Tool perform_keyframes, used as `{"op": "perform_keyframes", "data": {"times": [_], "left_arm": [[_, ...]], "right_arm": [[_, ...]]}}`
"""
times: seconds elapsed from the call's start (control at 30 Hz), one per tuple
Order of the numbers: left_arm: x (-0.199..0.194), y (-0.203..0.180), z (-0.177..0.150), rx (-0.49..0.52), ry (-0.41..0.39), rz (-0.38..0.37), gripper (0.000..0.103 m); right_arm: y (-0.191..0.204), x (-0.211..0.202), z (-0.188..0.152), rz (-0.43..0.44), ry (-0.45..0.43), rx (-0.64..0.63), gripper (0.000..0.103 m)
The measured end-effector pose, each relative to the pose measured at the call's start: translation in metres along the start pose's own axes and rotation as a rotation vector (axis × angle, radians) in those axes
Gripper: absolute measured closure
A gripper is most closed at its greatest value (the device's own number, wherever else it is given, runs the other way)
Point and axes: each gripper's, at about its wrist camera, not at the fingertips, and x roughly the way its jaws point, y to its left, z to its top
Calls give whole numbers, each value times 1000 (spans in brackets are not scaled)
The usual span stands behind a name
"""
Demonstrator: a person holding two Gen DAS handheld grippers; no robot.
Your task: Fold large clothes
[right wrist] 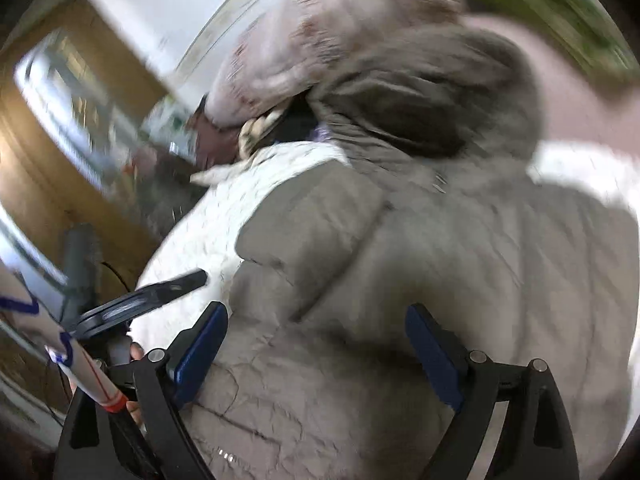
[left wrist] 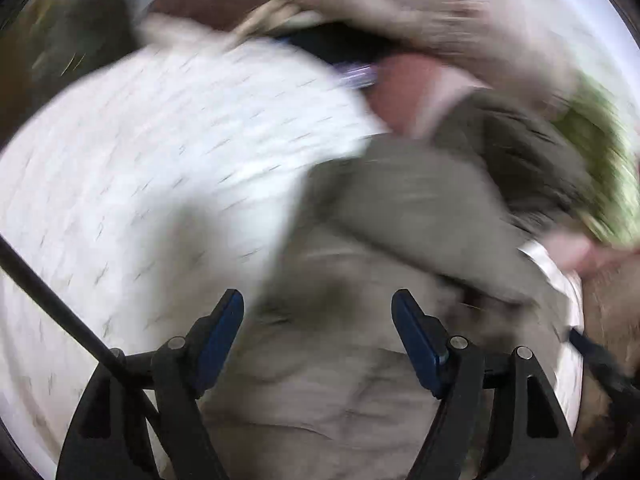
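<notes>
A large grey-beige padded jacket (right wrist: 400,264) lies spread on a white patterned bed cover (left wrist: 140,160). It also shows in the left wrist view (left wrist: 360,380), partly folded over itself. My left gripper (left wrist: 318,304) is open above the jacket's lower part and holds nothing. My right gripper (right wrist: 316,320) is open above the jacket's body and holds nothing. The left gripper's black finger (right wrist: 176,284) shows at the jacket's left edge in the right wrist view. Both views are blurred by motion.
A heap of pinkish bedding (right wrist: 320,32) and a pink pillow (right wrist: 568,92) lie behind the jacket. Green fabric (left wrist: 600,168) sits at the right. A wooden wall and window (right wrist: 60,92) stand to the left of the bed.
</notes>
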Motion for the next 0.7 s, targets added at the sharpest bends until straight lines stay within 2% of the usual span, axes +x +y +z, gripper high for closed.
{"op": "perform_keyframes", "data": {"times": [0.07,0.1,0.2,0.33,0.4,0.43,0.47,0.5,0.53,0.57,0.6,0.7], "left_arm": [[22,14,3,-37,60,42,31],[27,16,3,-47,69,41,31],[46,29,2,-127,139,-24,31],[58,44,-1,-216,192,-50,34],[59,35,0,-172,188,-33,38],[57,32,-1,-145,183,-16,40],[56,27,-1,-122,177,0,51],[55,26,-2,-111,174,3,60],[54,23,-4,-109,179,-7,63],[53,24,-5,-106,179,-10,68],[52,24,-5,-100,173,-12,71],[35,14,-9,-61,140,-25,71]], "right_arm": [[32,22,20,-25,37,-121,10],[47,35,29,-71,47,-190,10],[74,83,44,-172,132,-362,10],[97,140,38,-271,248,-564,10],[98,161,31,-345,287,-639,12],[95,167,28,-379,289,-653,19],[92,170,25,-419,293,-652,45],[88,170,24,-441,301,-635,54],[85,165,24,-440,289,-614,60],[81,154,27,-438,253,-572,76],[76,138,32,-434,207,-500,80],[50,66,39,-308,27,-195,81]]}}
